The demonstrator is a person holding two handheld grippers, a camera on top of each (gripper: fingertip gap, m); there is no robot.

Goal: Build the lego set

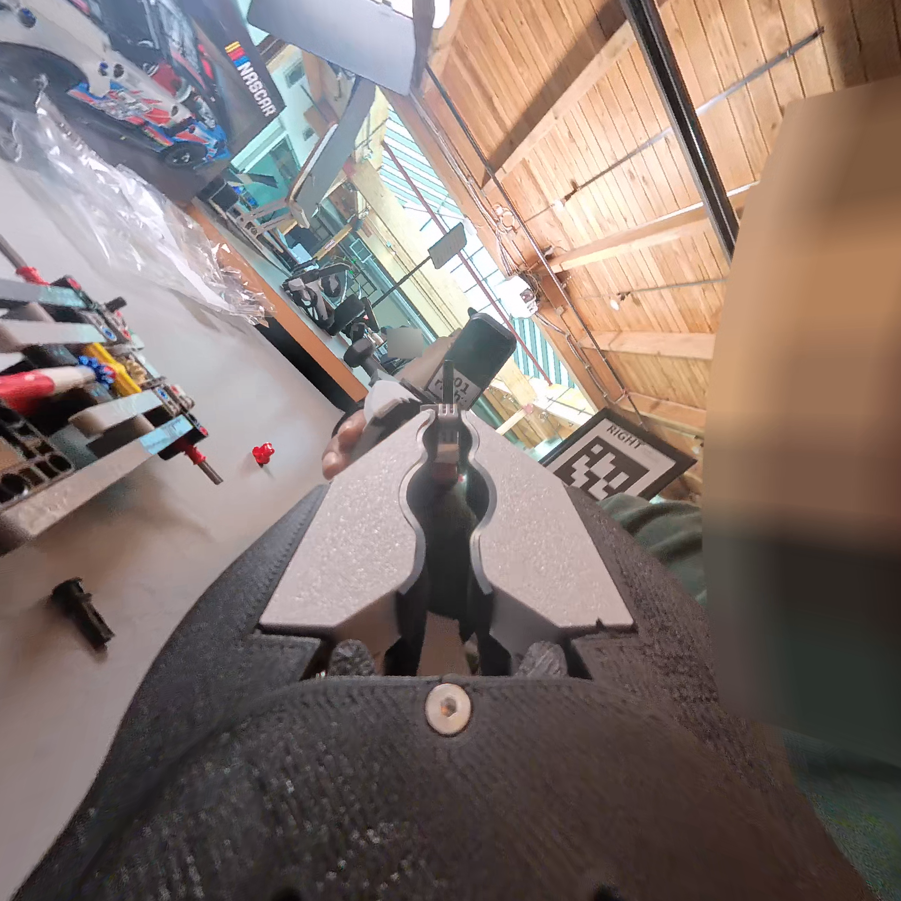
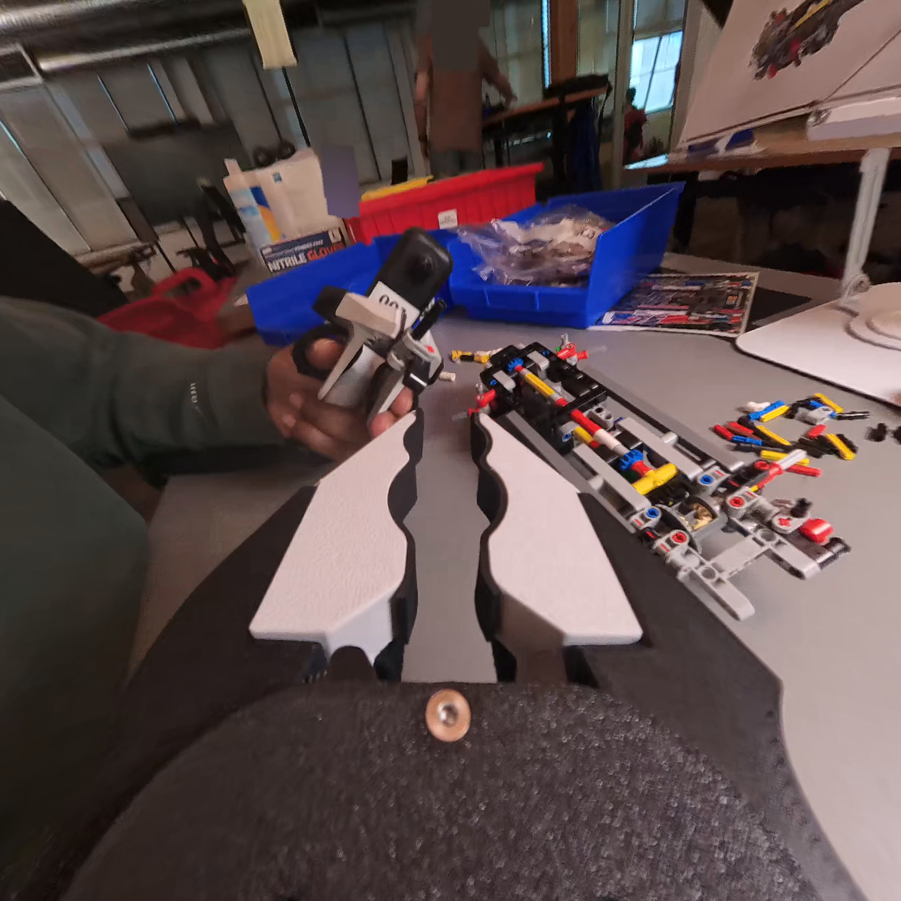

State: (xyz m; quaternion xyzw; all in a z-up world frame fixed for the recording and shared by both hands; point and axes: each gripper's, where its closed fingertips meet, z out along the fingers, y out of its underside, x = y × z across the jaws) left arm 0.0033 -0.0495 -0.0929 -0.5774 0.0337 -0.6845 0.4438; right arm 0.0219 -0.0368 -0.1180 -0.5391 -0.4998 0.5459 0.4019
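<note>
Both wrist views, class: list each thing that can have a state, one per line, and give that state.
Left tongs: shut on a small grey piece.
Small grey piece: held at the tips, off the table.
Right tongs: open, empty.
Lego chassis: partly built, flat on the table.
Loose pieces: scattered, unattached.
Blue bin: holding clear bags.

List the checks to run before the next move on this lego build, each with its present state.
1. Left gripper shut on the small grey lego piece: ok.
2. Right gripper open and empty: ok.
3. Lego chassis lying flat on the table: ok.
4. Loose lego pieces in view beside the chassis: ok.
5. Next step readable on the instruction booklet: cannot tell.
</note>
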